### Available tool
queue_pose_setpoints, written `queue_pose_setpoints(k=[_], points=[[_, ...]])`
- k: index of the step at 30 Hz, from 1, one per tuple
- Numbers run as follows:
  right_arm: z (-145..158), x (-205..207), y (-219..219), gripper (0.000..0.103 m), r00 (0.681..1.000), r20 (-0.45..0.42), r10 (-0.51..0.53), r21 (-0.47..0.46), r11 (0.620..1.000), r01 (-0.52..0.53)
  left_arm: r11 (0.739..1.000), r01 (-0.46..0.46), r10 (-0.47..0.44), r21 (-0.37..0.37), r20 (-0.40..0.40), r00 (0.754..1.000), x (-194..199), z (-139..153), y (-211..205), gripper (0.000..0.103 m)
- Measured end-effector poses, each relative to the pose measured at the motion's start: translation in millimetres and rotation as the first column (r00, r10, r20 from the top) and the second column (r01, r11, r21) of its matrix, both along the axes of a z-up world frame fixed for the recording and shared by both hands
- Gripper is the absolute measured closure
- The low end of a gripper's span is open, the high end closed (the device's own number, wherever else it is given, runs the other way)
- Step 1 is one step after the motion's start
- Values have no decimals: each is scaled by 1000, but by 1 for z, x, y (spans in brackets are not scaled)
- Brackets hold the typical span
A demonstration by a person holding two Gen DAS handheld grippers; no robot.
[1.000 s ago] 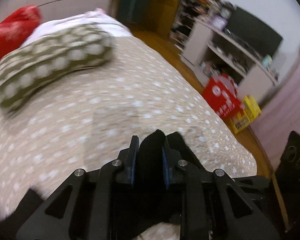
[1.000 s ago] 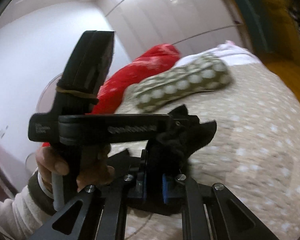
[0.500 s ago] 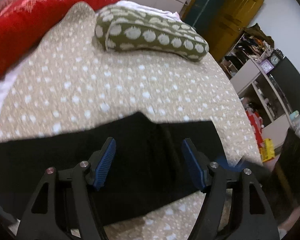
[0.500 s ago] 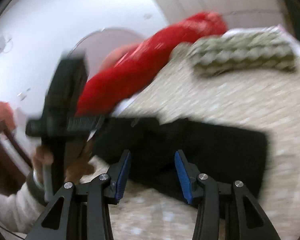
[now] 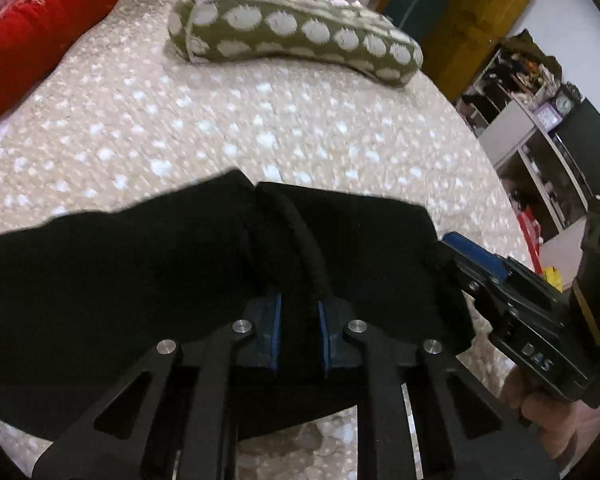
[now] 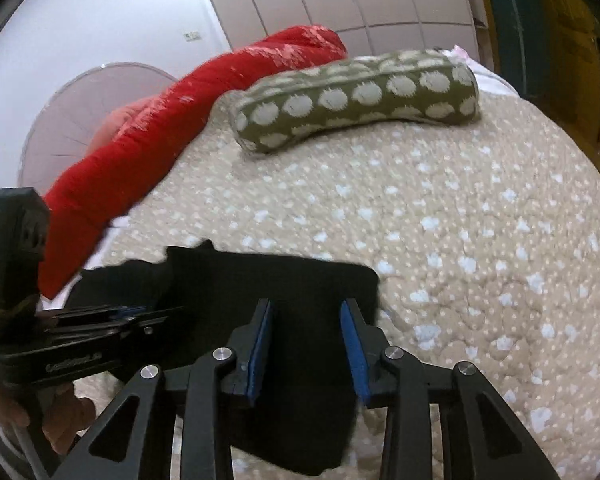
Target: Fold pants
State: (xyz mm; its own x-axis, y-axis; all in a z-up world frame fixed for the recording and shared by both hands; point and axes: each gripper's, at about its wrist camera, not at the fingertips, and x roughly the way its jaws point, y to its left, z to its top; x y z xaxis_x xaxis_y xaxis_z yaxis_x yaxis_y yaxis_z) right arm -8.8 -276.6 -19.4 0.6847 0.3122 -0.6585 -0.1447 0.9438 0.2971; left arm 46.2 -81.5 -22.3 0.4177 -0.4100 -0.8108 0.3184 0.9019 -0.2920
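Bed [image 6: 480, 240]: beige spotted cover carried everything.
Red quilt [image 6: 148, 152]: lay along the left edge.
Bolster [image 5: 296, 32]: green, dotted, at the far edge.
Pants [image 5: 140, 280]: black, spread along the near edge.
Left gripper [image 5: 298, 320]: pads pinched on a pants ridge.
Right gripper [image 6: 306, 344]: pads apart over the pants' end.

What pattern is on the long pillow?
Olive green with pale round spots, clearest on the pillow in the right wrist view.
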Motion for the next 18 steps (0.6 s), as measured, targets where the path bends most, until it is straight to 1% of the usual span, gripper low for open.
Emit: queue_pose_setpoints(k=[2, 3, 6, 8, 9, 10, 11, 12, 13, 14, 15, 16, 18], points=[[11, -5, 6, 69, 999, 32, 27, 12, 1000, -27, 999, -15, 14, 29, 57, 998, -6, 10, 7, 89], [12, -3, 11, 69, 998, 44, 43, 6, 999, -43, 999, -22, 20, 39, 68, 998, -7, 12, 10, 89], [9, 7, 29, 69, 995, 38, 92, -1, 996, -92, 998, -45, 43, 52, 44, 998, -4, 2, 22, 89], [-7, 18, 40, 69, 995, -3, 97, -30, 995, -97, 997, -59, 58, 50, 13, 998, -2, -11, 24, 89], [-16, 24, 44, 69, 995, -30, 94, -41, 995, -95, 997, -60, 59, 55, 14, 998, -2, -15, 23, 88], [-23, 29, 47, 69, 994, -51, 96, -49, 994, -98, 996, -66, 64, 56, 25, 998, -3, -15, 24, 86], [-24, 30, 48, 69, 994, -47, 96, -59, 993, -99, 995, -75, 73, 58, 32, 997, -5, -14, 25, 81], [-21, 30, 50, 69, 994, -47, 97, -69, 993, -100, 995, -80, 78, 63, 33, 996, -6, -14, 25, 75], [-16, 29, 50, 69, 994, -49, 102, -77, 991, -105, 994, -85, 82, 72, 33, 996, -7, -13, 27, 71], [-10, 27, 51, 69, 993, -45, 109, -80, 991, -112, 992, -94, 91, 79, 34, 995, -7, -12, 29, 63], [-5, 23, 51, 69, 993, -38, 113, -84, 990, -116, 991, -105, 102, 85, 36, 994, -9, -11, 31, 58], [2, 16, 51, 69, 993, -27, 116, -93, 989, -118, 990, -110, 107, 85, 37, 994, -10, -10, 33, 58], [6, 6, 53, 69, 992, -15, 128, -105, 986, -129, 990, -119, 116, 76, 38, 992, -13, -10, 37, 56]])
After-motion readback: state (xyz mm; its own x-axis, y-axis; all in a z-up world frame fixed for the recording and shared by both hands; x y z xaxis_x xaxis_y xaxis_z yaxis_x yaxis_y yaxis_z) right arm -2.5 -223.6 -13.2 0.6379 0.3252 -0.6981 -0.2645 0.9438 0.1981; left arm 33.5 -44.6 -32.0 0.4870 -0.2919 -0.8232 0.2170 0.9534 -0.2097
